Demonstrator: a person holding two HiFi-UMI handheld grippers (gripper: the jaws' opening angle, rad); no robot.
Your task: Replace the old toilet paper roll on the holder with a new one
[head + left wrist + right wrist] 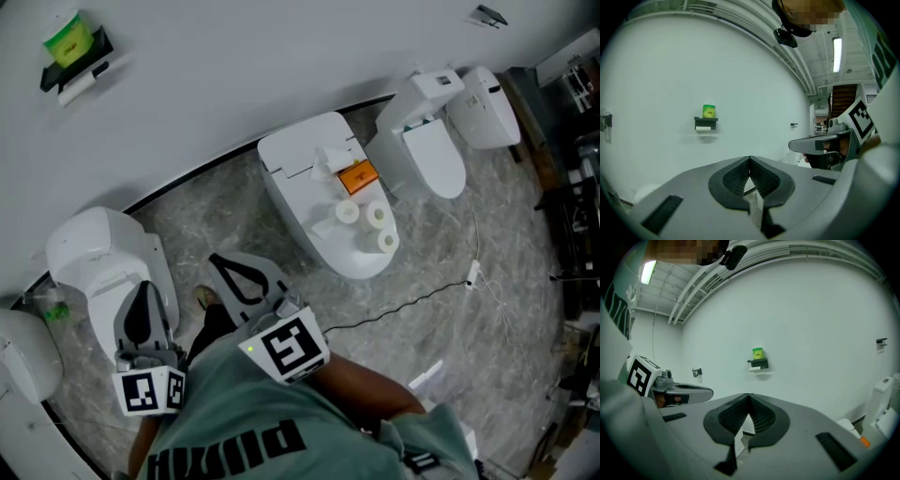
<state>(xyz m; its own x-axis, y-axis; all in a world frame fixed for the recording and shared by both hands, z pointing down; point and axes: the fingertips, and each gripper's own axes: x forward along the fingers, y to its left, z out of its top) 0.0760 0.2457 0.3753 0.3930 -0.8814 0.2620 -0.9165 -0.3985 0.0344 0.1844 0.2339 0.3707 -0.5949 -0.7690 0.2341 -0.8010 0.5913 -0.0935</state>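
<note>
Nothing is swapped yet: the left gripper (749, 159) and right gripper (748, 395), both pressed together and empty, are well apart from the holder (706, 121), with the old roll (705, 128) on it and the new rolls (378, 216) untouched.

A plain white wall (656, 70) rises ahead of the left gripper (749, 158) and the right gripper (748, 394). Beneath them lies a grey marbled floor (450, 244), edged by a black skirting strip (187, 178). White toilets line the wall: the nearest toilet (103, 253) under the left gripper, a second toilet (309, 197) beyond the right gripper. A lit ceiling tube (836, 48) glows high to the left gripper's right.
</note>
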